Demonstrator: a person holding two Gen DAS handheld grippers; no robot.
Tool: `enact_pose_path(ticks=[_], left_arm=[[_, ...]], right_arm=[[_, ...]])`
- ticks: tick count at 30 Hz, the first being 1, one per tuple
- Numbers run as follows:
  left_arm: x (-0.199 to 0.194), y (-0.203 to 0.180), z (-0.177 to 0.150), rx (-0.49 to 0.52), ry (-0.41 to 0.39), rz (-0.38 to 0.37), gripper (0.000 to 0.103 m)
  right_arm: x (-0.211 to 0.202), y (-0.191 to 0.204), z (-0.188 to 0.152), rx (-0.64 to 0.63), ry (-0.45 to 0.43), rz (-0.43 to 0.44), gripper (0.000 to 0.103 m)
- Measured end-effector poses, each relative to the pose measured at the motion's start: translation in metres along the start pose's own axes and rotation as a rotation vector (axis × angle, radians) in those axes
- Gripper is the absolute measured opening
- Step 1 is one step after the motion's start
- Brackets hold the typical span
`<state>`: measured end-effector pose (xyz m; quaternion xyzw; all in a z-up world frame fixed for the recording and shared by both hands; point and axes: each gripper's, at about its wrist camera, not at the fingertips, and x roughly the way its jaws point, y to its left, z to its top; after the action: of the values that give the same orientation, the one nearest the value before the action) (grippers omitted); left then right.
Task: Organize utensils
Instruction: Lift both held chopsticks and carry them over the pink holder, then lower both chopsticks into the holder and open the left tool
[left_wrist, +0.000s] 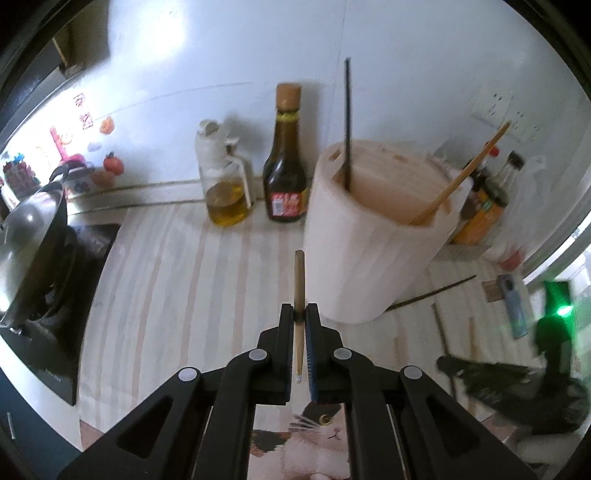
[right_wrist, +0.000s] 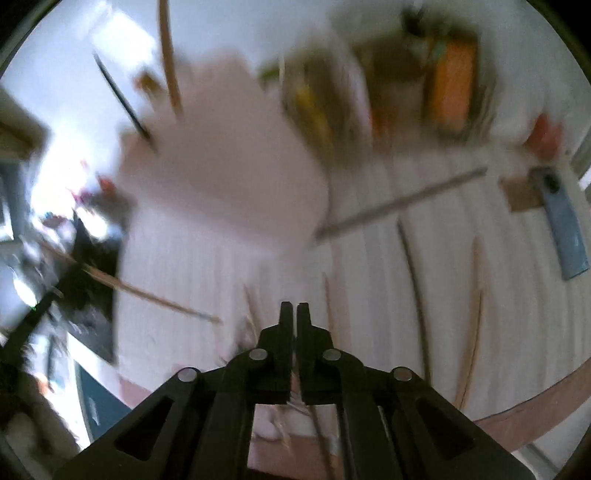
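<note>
My left gripper is shut on a light wooden chopstick that points up and forward, short of the pale utensil holder. In the holder stand a black chopstick and a wooden chopstick. The right wrist view is blurred: my right gripper hangs over the striped counter with its jaws almost together and nothing between them. Several chopsticks lie loose on the counter, among them a dark one and wooden ones. The left gripper's chopstick shows at the left, and the holder beyond.
A soy sauce bottle and an oil dispenser stand at the wall behind the counter. A wok sits on the stove at the left. More bottles crowd the right of the holder. A blue card lies far right.
</note>
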<state>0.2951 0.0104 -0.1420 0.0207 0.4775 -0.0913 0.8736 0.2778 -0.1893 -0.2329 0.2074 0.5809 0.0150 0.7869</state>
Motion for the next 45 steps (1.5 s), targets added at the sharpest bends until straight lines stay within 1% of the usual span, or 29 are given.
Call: enact_pose_path(ticks=[2,4,6,8,9,10,11,12,14,16,17,20,23,29,32,35,37,40,43,45], left_arm=[[0.003,0.002,-0.004,0.002,-0.004,0.025,0.004],[0.004,0.002,-0.003,0.003,-0.006,0.038,0.004],[0.004,0.003,-0.002,-0.004,-0.003,0.036,0.004],[0.004,0.002,-0.001,-0.004,-0.005,0.041,0.004],[0.004,0.002,-0.002,-0.006,-0.005,0.040,0.004],[0.004,0.002,-0.002,-0.007,-0.006,0.041,0.004],[0.004,0.002,-0.002,-0.009,-0.006,0.042,0.004],[0.004,0.002,-0.002,-0.014,-0.006,0.039,0.004],[0.005,0.002,-0.002,-0.014,-0.007,0.038,0.004],[0.004,0.002,-0.002,-0.015,-0.006,0.034,0.004],[0.003,0.001,-0.002,-0.011,-0.008,0.034,0.004],[-0.003,0.001,-0.002,-0.007,-0.017,0.028,0.004],[-0.008,0.001,-0.001,-0.008,-0.024,0.019,0.004],[-0.023,0.000,0.005,-0.007,-0.052,-0.003,0.004],[-0.037,-0.001,0.012,-0.009,-0.076,-0.025,0.004],[-0.055,0.000,0.024,-0.014,-0.113,-0.049,0.004],[-0.071,0.002,0.033,-0.017,-0.143,-0.067,0.004],[-0.093,0.002,0.049,-0.020,-0.184,-0.098,0.004],[-0.114,-0.002,0.069,-0.010,-0.237,-0.106,0.004],[-0.125,-0.004,0.083,0.002,-0.269,-0.106,0.004]], right_arm=[[0.032,0.003,-0.006,-0.018,0.075,-0.027,0.008],[0.057,0.006,-0.010,-0.039,0.122,-0.077,0.008],[0.077,0.010,-0.014,-0.064,0.154,-0.130,0.008],[0.094,0.017,-0.017,-0.112,0.175,-0.218,0.008],[0.101,0.018,-0.018,-0.131,0.189,-0.247,0.009],[0.104,0.020,-0.019,-0.143,0.175,-0.288,0.012],[0.106,0.021,-0.019,-0.156,0.179,-0.310,0.011],[0.112,0.021,-0.020,-0.165,0.211,-0.308,0.011],[0.110,0.021,-0.020,-0.166,0.185,-0.279,0.007],[0.110,0.019,-0.020,-0.160,0.177,-0.267,0.006],[0.107,0.016,-0.021,-0.141,0.165,-0.242,0.006],[0.086,0.008,-0.020,-0.107,0.097,-0.198,0.006],[0.048,0.003,-0.022,-0.084,0.004,-0.141,0.006],[-0.019,0.006,-0.027,-0.087,-0.179,-0.082,0.006],[-0.051,0.011,-0.014,-0.085,-0.273,-0.050,0.006],[-0.090,0.032,-0.003,-0.093,-0.371,-0.006,0.006],[-0.109,0.049,0.005,-0.106,-0.428,0.021,0.006],[-0.142,0.067,0.022,-0.126,-0.492,0.061,0.006],[-0.170,0.084,0.043,-0.147,-0.561,0.091,0.006],[-0.183,0.093,0.055,-0.162,-0.605,0.096,0.006]])
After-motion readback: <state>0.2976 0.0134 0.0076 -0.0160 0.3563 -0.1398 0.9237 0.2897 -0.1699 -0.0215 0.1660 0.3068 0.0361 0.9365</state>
